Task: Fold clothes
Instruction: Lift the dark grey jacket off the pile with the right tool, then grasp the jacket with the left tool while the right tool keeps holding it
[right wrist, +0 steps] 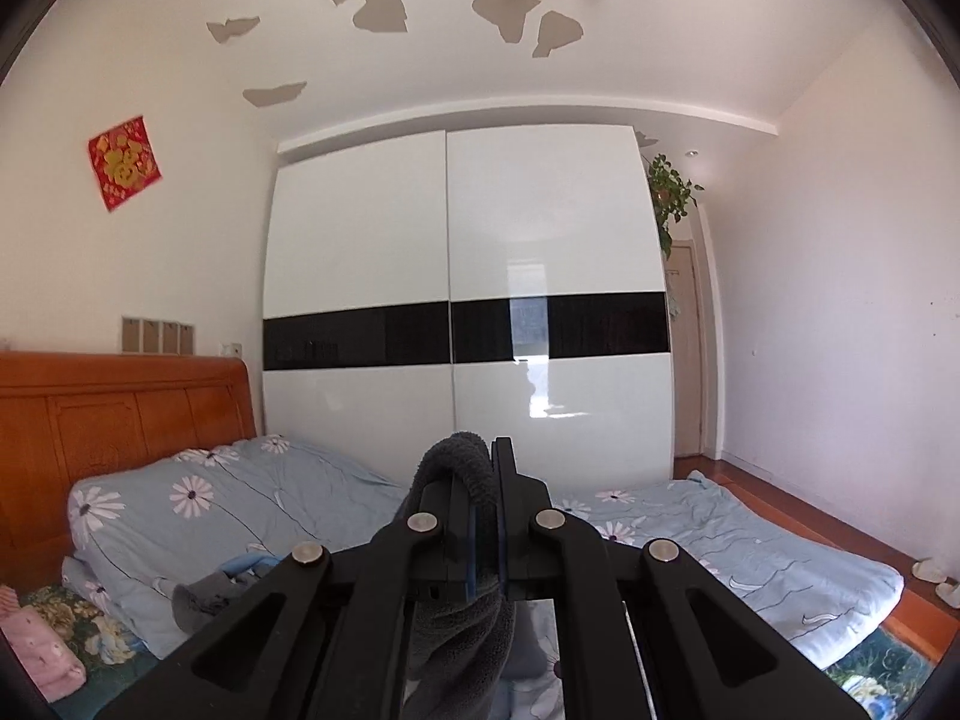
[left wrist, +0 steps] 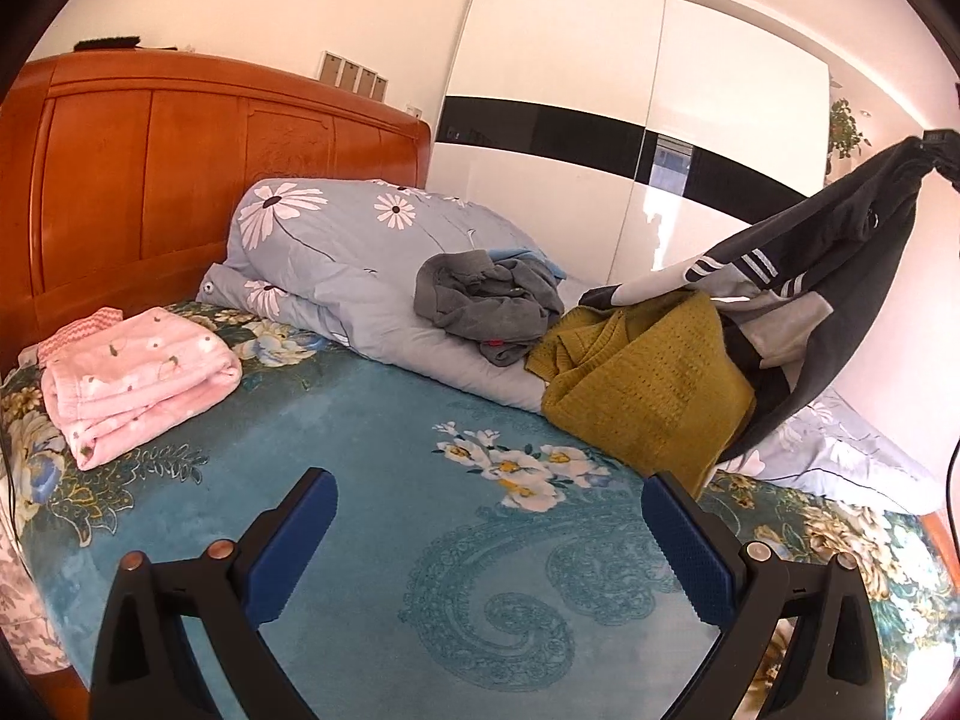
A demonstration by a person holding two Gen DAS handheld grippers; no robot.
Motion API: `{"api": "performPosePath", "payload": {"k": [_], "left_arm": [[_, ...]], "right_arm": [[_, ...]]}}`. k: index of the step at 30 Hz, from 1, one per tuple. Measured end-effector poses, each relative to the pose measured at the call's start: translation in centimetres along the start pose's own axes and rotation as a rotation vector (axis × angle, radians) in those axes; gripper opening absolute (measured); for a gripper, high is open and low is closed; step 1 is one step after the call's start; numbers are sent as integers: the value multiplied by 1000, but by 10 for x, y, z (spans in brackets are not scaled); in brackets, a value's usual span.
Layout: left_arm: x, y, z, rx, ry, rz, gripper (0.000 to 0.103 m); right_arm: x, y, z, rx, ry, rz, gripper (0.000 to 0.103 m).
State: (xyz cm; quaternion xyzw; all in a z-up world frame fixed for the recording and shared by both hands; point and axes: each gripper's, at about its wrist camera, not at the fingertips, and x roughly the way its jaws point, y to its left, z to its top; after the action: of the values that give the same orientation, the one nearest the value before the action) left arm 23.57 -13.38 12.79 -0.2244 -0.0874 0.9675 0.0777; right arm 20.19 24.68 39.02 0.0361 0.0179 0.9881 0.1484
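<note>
My right gripper (right wrist: 480, 480) is shut on a dark grey garment (right wrist: 462, 462) and holds it high above the bed. In the left wrist view that garment (left wrist: 840, 252), with white stripes, hangs stretched from the right gripper (left wrist: 939, 147) at the upper right down to a mustard knit sweater (left wrist: 648, 384). My left gripper (left wrist: 489, 516) is open and empty, low over the teal floral bedspread (left wrist: 372, 420). A crumpled grey garment (left wrist: 486, 306) lies on the rolled quilt. A folded pink garment (left wrist: 138, 378) lies at the left.
A rolled light-blue daisy quilt (left wrist: 336, 258) lies across the bed by the orange wooden headboard (left wrist: 180, 168). A white wardrobe with a black band (right wrist: 468, 324) stands behind the bed. The quilt also shows in the right wrist view (right wrist: 720, 540).
</note>
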Motion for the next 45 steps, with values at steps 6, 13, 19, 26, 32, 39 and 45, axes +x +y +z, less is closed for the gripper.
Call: {"api": "performPosePath", "payload": {"k": [6,13,19,26,32,39,45], "left_arm": [[0,-22,-2,34,-1,-52,103],[16,-48,-23,82,75,-137,103],[37,-68,-41,164,148,-200,103],[83,-122,-50,376,228,-356,103],[136,-187,-68,667,274,-422,103],[179,-242,-95,929,296,-410,98],[202,-257,-104,1024,330,-378,61]], "right_arm": [[-51,19,3,-140,1,183,5],[-26,22,-117,-207,333,372,5],[-10,-16,-217,-172,562,325,5],[-31,-94,-309,-19,788,214,6],[-58,-135,-344,145,852,203,6],[-88,-128,-345,106,830,231,8],[-109,-135,-339,163,813,233,21]]}}
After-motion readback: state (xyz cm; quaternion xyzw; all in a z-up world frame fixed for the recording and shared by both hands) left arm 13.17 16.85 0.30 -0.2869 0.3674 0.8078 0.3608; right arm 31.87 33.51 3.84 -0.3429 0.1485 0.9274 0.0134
